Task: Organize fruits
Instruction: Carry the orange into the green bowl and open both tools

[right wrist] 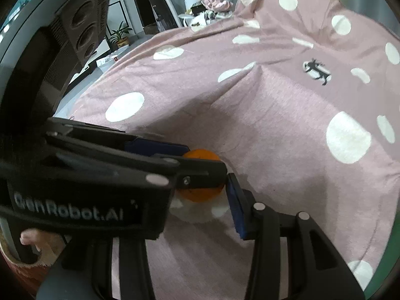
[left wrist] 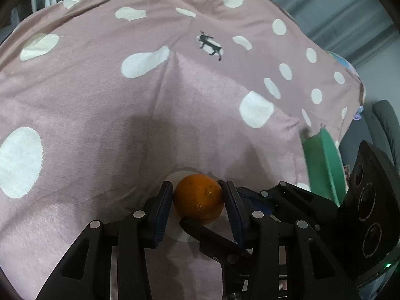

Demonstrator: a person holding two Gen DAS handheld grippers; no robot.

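Left wrist view: the left gripper (left wrist: 198, 201) pinches an orange (left wrist: 198, 198) at six o'clock on a pink dotted blanket (left wrist: 175, 100); a green tray (left wrist: 327, 165) lies at three o'clock.

Right wrist view: the right gripper (right wrist: 200, 187) closes around the same orange (right wrist: 200, 195), the left tongs crossing in from nine o'clock; whether its pads touch cannot be told.

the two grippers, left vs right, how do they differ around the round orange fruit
The left gripper has a pad pressed on each side of the round orange fruit. The right gripper reaches in crosswise from the other side, and the left gripper hides its near finger. Both are black with blue pads and close around the same fruit.
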